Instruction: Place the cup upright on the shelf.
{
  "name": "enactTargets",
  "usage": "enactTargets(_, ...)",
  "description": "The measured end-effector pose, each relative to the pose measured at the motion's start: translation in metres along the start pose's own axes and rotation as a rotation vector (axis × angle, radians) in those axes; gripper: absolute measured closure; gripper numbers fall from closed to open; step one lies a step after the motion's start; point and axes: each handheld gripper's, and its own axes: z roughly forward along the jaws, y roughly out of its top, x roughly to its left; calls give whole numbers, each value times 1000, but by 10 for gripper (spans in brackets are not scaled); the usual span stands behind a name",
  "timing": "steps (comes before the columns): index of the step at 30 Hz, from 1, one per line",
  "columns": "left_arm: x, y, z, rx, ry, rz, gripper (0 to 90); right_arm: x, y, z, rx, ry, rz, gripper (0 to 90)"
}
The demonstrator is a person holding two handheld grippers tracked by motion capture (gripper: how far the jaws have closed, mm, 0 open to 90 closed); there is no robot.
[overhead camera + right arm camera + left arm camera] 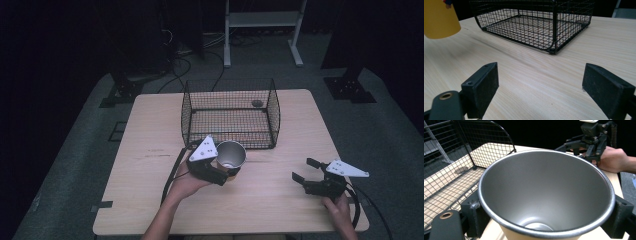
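Note:
A metal cup (231, 155) with a silver inside and a yellow outside (439, 20) is held off the table, just in front of the black wire basket (272, 107). My left gripper (220, 172) is shut on the cup; in the left gripper view the cup (546, 192) sits between the two black jaws with its mouth facing the camera. My right gripper (306, 171) rests near the table's right front edge, open, with nothing between its fingers (482, 86). A small dark round thing (257, 103) lies inside the basket at the back right.
The wooden table (150, 125) carries the open-fronted basket at its far middle. The other hand with the right gripper (594, 141) appears beyond the cup in the left gripper view. Stands and cables (180, 65) sit on the floor behind the table.

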Motion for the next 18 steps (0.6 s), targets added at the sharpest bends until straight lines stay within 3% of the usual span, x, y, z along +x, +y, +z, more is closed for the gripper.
enactTargets(12,13,30,9,-20,-28,11,134,-1,0,-1,-7,12,-3,127)
enactTargets(18,24,42,12,-2,-27,35,134,-1,0,-1,-12,9,6,127)
